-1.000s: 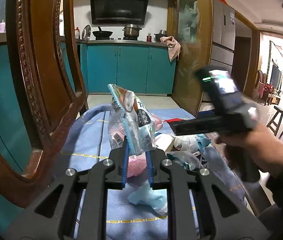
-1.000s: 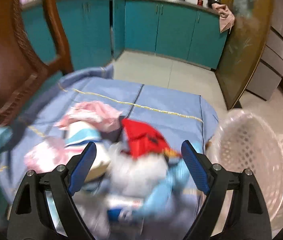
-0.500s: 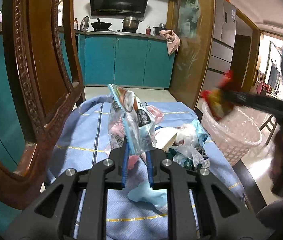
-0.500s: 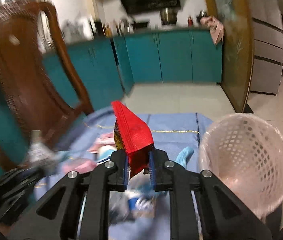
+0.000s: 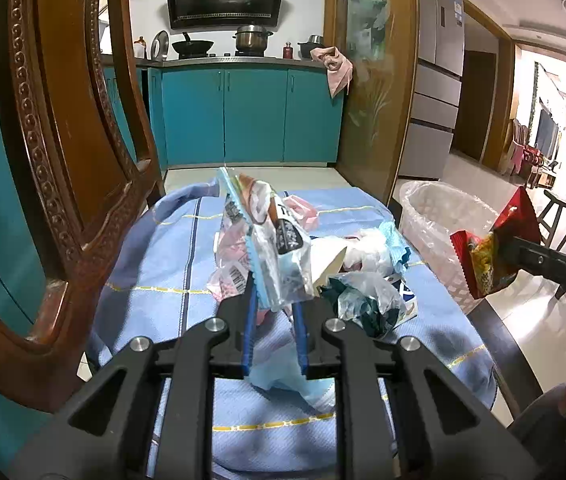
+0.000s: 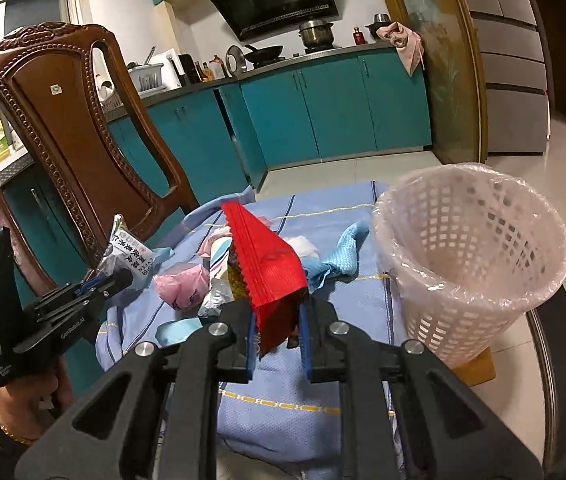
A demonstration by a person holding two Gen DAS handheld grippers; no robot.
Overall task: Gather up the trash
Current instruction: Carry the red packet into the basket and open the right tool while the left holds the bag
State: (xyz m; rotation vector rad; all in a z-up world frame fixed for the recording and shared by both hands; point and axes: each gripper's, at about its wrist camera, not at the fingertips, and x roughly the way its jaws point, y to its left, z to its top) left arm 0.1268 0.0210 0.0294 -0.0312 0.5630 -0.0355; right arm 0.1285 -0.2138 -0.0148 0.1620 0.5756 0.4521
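A blue-clothed desk (image 5: 171,264) is strewn with wrappers; a lined white basket (image 6: 475,264) stands at its right edge. A red packet (image 6: 271,268) is clamped by the right gripper (image 6: 276,334), just closed; a pale snack wrapper (image 5: 267,248) is clamped by the left gripper (image 5: 273,330)

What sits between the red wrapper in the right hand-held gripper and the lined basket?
Nothing but bare blue cloth between the red wrapper and the basket, seen in the right wrist view.
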